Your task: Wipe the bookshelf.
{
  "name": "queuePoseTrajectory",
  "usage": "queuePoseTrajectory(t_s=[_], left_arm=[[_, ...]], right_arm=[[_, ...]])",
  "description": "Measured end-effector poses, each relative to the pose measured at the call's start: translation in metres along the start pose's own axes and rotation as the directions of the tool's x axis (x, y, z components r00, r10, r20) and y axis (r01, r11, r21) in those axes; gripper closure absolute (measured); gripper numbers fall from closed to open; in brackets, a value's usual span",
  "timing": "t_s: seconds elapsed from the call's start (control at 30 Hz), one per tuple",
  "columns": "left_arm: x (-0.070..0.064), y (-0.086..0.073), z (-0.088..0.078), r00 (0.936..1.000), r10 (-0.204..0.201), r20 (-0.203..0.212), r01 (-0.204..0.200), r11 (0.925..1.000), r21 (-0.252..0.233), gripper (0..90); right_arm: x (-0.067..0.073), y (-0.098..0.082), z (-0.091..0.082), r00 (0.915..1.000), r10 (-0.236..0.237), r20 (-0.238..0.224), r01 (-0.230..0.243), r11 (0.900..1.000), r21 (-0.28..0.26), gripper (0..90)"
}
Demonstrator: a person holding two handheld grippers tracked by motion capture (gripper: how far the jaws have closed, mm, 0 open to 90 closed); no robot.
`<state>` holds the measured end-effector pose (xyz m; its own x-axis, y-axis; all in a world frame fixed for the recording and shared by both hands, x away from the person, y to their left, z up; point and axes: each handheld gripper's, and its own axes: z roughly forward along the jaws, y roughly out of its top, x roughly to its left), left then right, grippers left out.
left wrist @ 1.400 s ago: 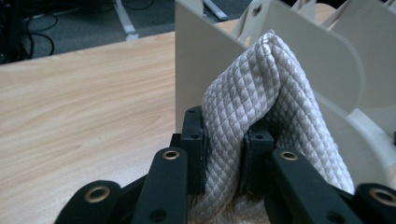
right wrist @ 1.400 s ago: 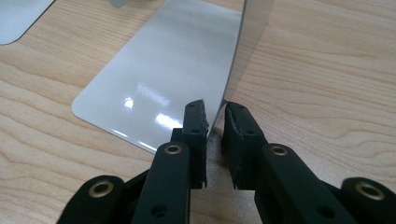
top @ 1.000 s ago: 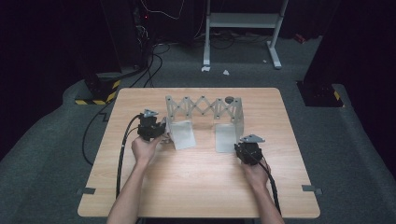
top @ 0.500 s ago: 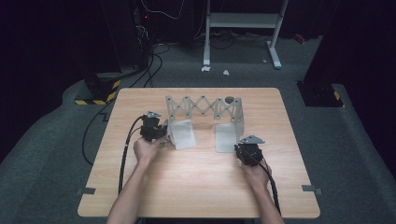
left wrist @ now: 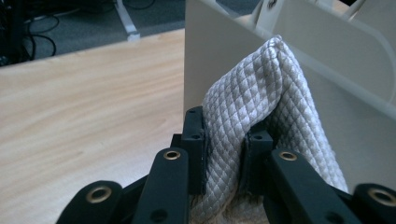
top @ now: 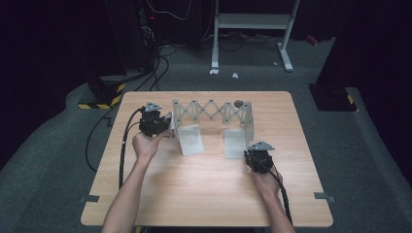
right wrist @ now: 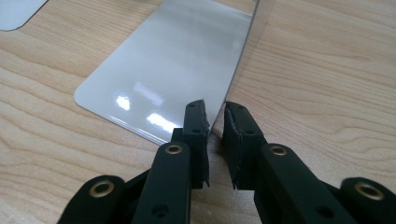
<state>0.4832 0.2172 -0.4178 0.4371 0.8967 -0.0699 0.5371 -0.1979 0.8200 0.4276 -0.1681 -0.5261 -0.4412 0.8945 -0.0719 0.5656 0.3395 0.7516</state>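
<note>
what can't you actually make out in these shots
- Left gripper view: the quilted cloth runs off the bottom edge behind the jaws, so its full extent is hidden.
- High view: the left gripper covers the cloth; it is too small to read there.
- Right gripper view: the right gripper straddles the grey panel; pad contact is unclear.
- High view: the dark round thing behind the rack is too small to identify.

A pale quilted cloth (left wrist: 261, 116) stands bunched in a peak against the grey expanding rack's (top: 214, 112) left end plate.
</note>
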Motion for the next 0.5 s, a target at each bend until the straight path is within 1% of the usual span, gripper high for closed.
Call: queuePoseTrajectory(t_s=[0.13, 0.17, 0.2, 0.23, 0.27, 0.3, 0.33, 0.4, 0.5], left_arm=[[0.002, 0.011, -0.004, 1.0000, -0.008, -0.006, 0.008, 0.9998, -0.018, 75.4], [0.003, 0.012, -0.004, 0.9998, -0.013, -0.013, 0.013, 0.9994, -0.033, 75.4], [0.003, 0.012, -0.004, 0.9998, -0.013, -0.013, 0.013, 0.9994, -0.033, 75.3], [0.005, 0.016, -0.001, 0.9992, -0.021, -0.033, 0.020, 0.9982, -0.056, 75.2], [0.005, 0.018, 0.001, 0.9988, -0.024, -0.042, 0.021, 0.9977, -0.064, 75.2], [0.006, 0.019, 0.002, 0.9986, -0.025, -0.047, 0.022, 0.9975, -0.067, 75.2], [0.007, 0.021, 0.005, 0.9981, -0.037, -0.049, 0.033, 0.9968, -0.073, 75.2], [0.009, 0.022, 0.009, 0.9979, -0.048, -0.044, 0.045, 0.9964, -0.072, 75.2], [0.012, 0.021, 0.015, 0.9971, -0.054, -0.053, 0.051, 0.9967, -0.064, 75.2]], right_arm=[[0.000, 0.000, 0.000, 1.0000, 0.003, -0.002, -0.003, 1.000, -0.001, 79.6], [0.000, 0.000, 0.000, 1.0000, 0.004, -0.003, -0.004, 1.000, 0.000, 79.6], [-0.001, 0.000, 0.000, 1.0000, 0.005, -0.004, -0.005, 1.000, 0.000, 79.6], [-0.001, 0.000, 0.000, 1.0000, 0.005, -0.004, -0.005, 1.000, 0.000, 79.6], [0.000, 0.000, 0.000, 1.0000, 0.003, -0.002, -0.003, 1.000, 0.000, 79.6], [0.000, 0.000, 0.000, 1.0000, 0.000, 0.000, 0.000, 1.000, 0.000, 79.7], [0.001, -0.001, -0.001, 1.0000, 0.000, 0.002, 0.000, 1.000, -0.001, 79.6], [0.000, -0.001, -0.001, 1.0000, 0.004, -0.001, -0.004, 1.000, 0.000, 79.6], [-0.001, -0.001, -0.001, 1.0000, 0.008, -0.004, -0.008, 1.000, -0.001, 79.6]])
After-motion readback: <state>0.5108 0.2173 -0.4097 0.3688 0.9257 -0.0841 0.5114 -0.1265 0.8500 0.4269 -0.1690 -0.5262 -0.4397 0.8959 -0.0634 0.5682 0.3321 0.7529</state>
